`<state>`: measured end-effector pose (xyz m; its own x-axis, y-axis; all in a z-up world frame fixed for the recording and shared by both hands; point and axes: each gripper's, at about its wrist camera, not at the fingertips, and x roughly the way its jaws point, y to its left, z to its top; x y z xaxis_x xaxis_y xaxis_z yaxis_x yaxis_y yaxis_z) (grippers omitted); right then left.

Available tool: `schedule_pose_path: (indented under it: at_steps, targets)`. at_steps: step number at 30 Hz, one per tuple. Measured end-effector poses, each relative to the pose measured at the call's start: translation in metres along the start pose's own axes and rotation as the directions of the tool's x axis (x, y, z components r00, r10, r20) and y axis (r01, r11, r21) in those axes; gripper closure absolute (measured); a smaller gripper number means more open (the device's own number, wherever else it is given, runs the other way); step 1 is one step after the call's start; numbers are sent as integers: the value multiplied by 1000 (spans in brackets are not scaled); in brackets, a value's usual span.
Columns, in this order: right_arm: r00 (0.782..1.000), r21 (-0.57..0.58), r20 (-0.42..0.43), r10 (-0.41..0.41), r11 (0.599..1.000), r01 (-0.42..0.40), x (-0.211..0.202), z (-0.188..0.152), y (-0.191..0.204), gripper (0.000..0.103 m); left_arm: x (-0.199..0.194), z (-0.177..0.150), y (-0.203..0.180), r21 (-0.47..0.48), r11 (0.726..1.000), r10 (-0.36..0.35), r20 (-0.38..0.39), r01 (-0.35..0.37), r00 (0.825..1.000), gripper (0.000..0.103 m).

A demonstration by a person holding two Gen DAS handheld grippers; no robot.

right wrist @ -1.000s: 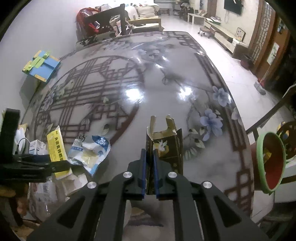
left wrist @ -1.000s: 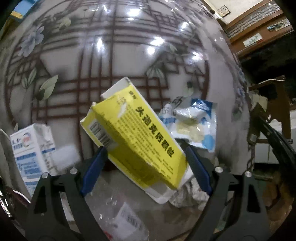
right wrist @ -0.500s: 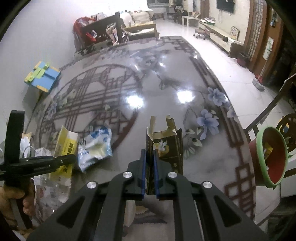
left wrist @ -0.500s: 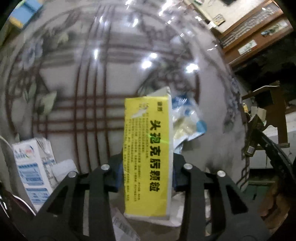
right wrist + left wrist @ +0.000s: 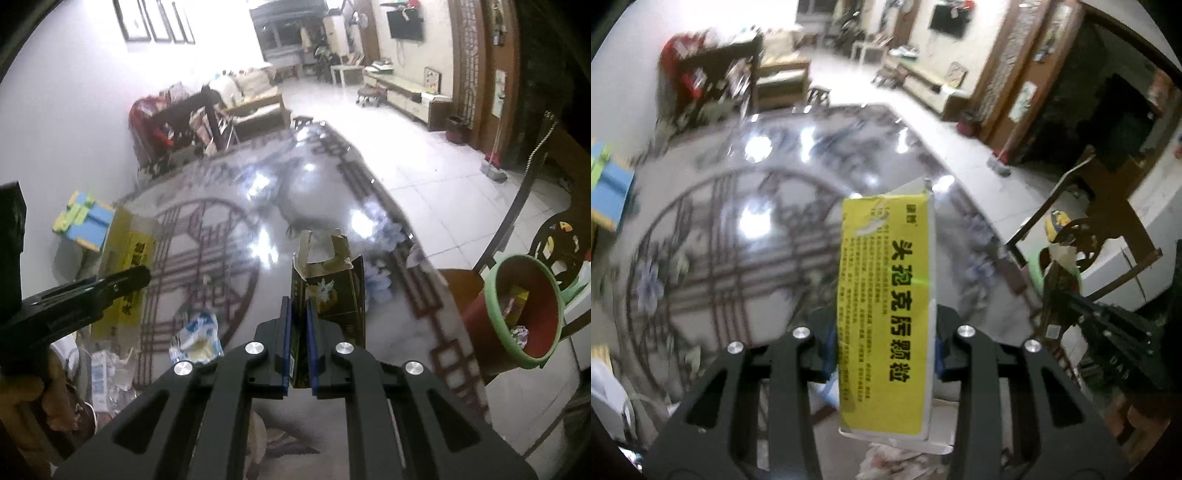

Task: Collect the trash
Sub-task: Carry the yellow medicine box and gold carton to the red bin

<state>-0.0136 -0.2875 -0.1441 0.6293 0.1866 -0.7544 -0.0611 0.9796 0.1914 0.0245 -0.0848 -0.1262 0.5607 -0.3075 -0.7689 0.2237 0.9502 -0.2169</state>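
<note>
Carrying both boxes to the red bin (image 5: pixel 524 314) at three o'clock — left gripper (image 5: pixel 882 354) jaws clamping yellow box (image 5: pixel 886 302), right gripper (image 5: pixel 299 343) jaws pinching dark carton (image 5: pixel 332 295) — keeping both level over the counter (image 5: pixel 295 206).

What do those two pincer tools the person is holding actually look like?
Both are matte black plastic. The left gripper and right gripper each have two broad arms with long cut-out slots, shiny round silver screws at the joints, and flat blue pads lining the inner faces of the fingers. No cables show.

wrist views, angled down, sharing table (image 5: pixel 746 236)
</note>
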Motion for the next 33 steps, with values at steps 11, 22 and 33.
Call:
schedule_pose_path:
  at_steps: [11,22,33]
  targets:
    - [996,62,82,-35,998,30,-36,13,-37,96,2,27,-69,99,993,-74,56,68,996,67]
    - [992,117,99,-74,991,62,-49,16,-74,96,14,35,-111,159,982,-107,54,98,993,67]
    - [987,172,106,-118,980,99,-59,18,-117,95,32,45,-154,200,972,-135,35,125,990,67]
